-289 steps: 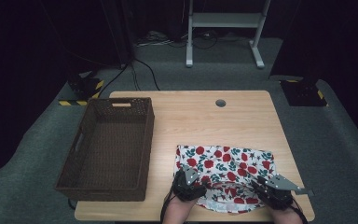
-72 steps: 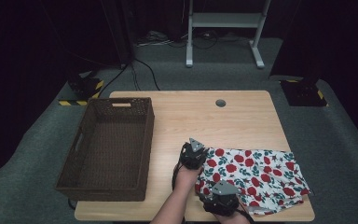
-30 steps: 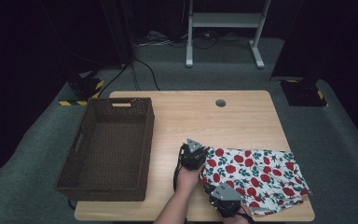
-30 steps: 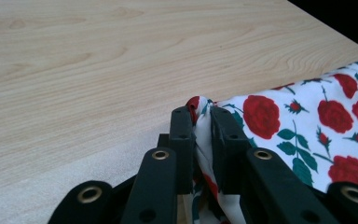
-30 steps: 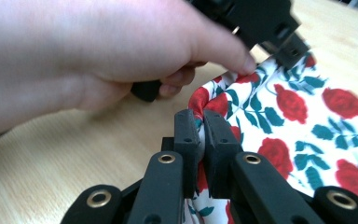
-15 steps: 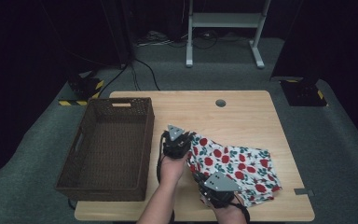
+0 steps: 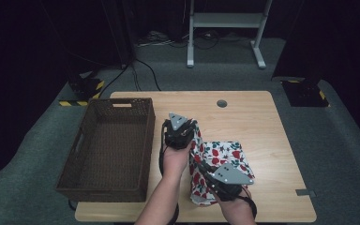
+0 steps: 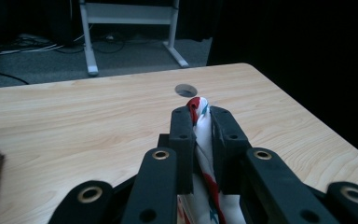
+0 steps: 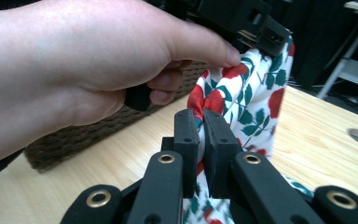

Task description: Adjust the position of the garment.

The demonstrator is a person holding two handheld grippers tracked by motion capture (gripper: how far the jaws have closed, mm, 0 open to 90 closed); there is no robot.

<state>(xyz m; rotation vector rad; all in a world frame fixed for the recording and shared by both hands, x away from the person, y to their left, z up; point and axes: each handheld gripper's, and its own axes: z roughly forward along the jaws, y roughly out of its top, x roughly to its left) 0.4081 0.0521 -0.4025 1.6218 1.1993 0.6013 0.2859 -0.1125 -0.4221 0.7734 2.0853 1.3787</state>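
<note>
The wicker basket (image 7: 107,147) stands at the left end of the table (image 7: 262,117), its long axis running away from the person. Just right of the basket's near-right wall, the left gripper (image 7: 180,133) hangs with jaws clamped on a corner of the rose-print cloth (image 7: 220,157). It is the nearer tool to the basket. Farther right of the basket and toward the person, the right gripper (image 7: 218,185) pinches another edge of the cloth, jaws pressed together on it. The cloth hangs between the two, its lower part apparently trailing on the table. Beyond lie grey carpet, cables and a white stand (image 7: 225,28).
</note>
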